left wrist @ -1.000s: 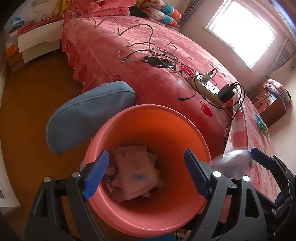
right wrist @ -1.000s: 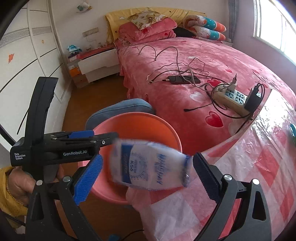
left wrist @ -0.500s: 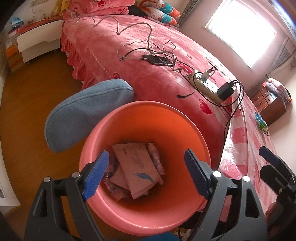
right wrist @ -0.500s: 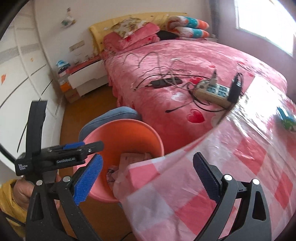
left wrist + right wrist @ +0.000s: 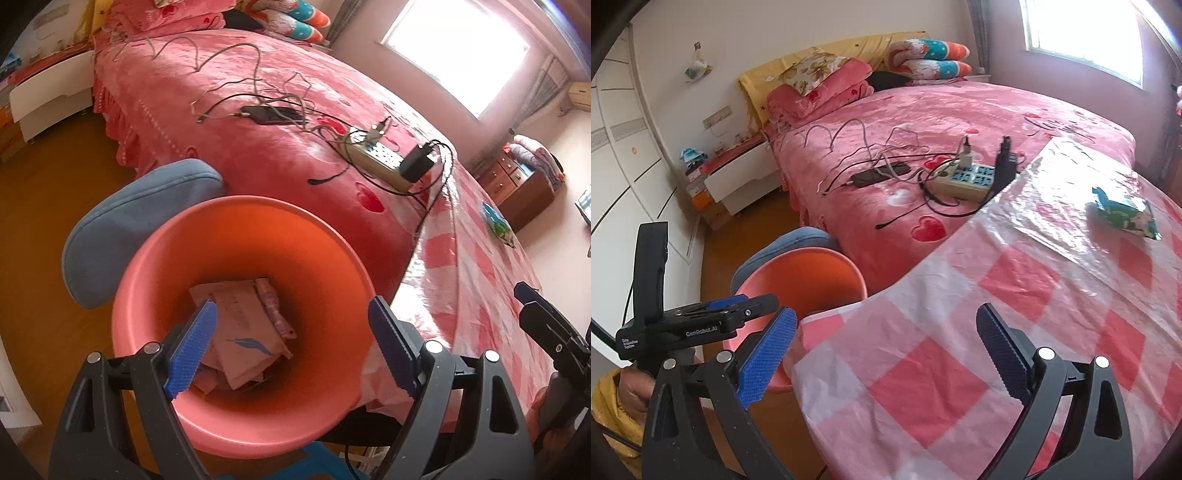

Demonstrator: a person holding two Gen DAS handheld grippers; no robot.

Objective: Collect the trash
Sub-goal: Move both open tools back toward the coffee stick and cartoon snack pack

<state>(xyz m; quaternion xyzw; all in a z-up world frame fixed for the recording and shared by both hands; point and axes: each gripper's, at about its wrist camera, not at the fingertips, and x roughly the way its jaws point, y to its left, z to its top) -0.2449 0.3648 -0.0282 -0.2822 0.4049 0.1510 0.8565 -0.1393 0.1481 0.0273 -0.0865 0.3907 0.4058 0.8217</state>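
Observation:
A pink-orange bin (image 5: 236,424) stands beside the bed, holding a paper packet (image 5: 245,328) and other wrappers. My left gripper (image 5: 291,347) is open and empty, right above the bin's mouth. The bin's rim also shows in the right wrist view (image 5: 812,254). My right gripper (image 5: 882,354) is open and empty over the checked plastic cloth (image 5: 923,376). A green snack bag (image 5: 1123,214) lies on the cloth far right of it, also seen in the left wrist view (image 5: 496,225).
A blue cushioned seat (image 5: 136,221) sits behind the bin. On the pink bed (image 5: 960,110) lie a power strip (image 5: 964,181), a black adapter (image 5: 1004,166), a phone (image 5: 879,173) and tangled cables. A white nightstand (image 5: 738,184) stands at the wall.
The white and blue packet my right gripper held a second ago is gone from it. The right gripper has swung right, away from the bin and over the checked cloth.

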